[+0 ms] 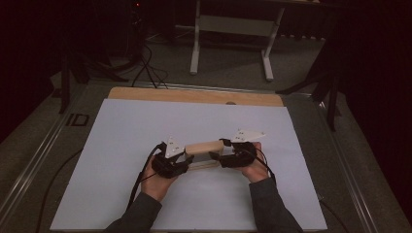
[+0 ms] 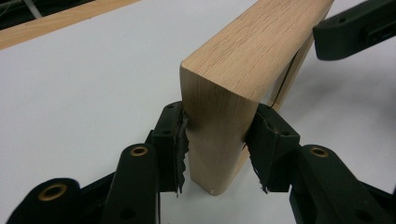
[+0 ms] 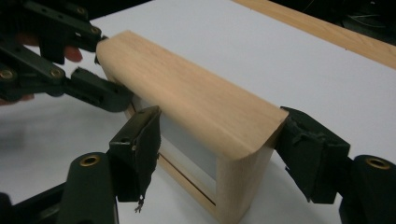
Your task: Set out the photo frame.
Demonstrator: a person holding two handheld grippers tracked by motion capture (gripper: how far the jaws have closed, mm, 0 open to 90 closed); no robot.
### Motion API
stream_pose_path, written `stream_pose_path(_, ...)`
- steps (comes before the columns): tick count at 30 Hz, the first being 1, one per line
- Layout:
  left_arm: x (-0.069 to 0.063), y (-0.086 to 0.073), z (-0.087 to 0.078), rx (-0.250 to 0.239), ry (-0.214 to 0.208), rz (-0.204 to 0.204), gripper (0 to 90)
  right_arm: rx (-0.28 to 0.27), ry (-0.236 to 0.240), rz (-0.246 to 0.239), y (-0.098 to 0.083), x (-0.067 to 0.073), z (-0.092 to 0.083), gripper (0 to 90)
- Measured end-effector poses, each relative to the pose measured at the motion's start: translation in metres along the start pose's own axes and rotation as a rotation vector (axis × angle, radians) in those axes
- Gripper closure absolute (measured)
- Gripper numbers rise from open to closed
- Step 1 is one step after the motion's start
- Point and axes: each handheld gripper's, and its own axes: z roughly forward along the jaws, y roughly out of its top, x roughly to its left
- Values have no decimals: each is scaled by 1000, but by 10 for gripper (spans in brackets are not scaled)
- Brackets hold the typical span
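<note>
**Wooden frame caught between my two grippers at mid-table**

High view: I hold a small wooden frame (image 1: 205,148) over the white sheet (image 1: 121,145) that covers the table, my left gripper (image 1: 180,159) at one end of it and my right gripper (image 1: 219,156) at the other. My forearms come in from the bottom edge. A strip of bare wooden tabletop (image 1: 194,95) shows beyond the sheet. How the jaws stand cannot be made out from up here.

Left gripper view: here the grip is plain. My left gripper (image 2: 215,147) has both pads pressed on the rounded end post of the wooden frame (image 2: 252,51), one on each flank, the frame standing upright on the sheet. A jaw of the other gripper shows at the top right.

Right gripper view: my right gripper (image 3: 219,151) straddles the opposite end of the wooden frame (image 3: 187,93). The far pad touches the corner; the near pad stands off the post with a gap, so this one is not clamped. This view alone shows the hollow under the top bar and the bottom rail.
</note>
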Motion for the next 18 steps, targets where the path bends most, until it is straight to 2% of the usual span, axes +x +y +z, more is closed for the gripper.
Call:
stream_pose_path(15,2,1,1,-2,3,22,587,27,-38,-45,-1,2,2,384)
stream_pose_path(18,2,1,1,-3,2,23,587,27,-42,-38,-1,2,2,389)
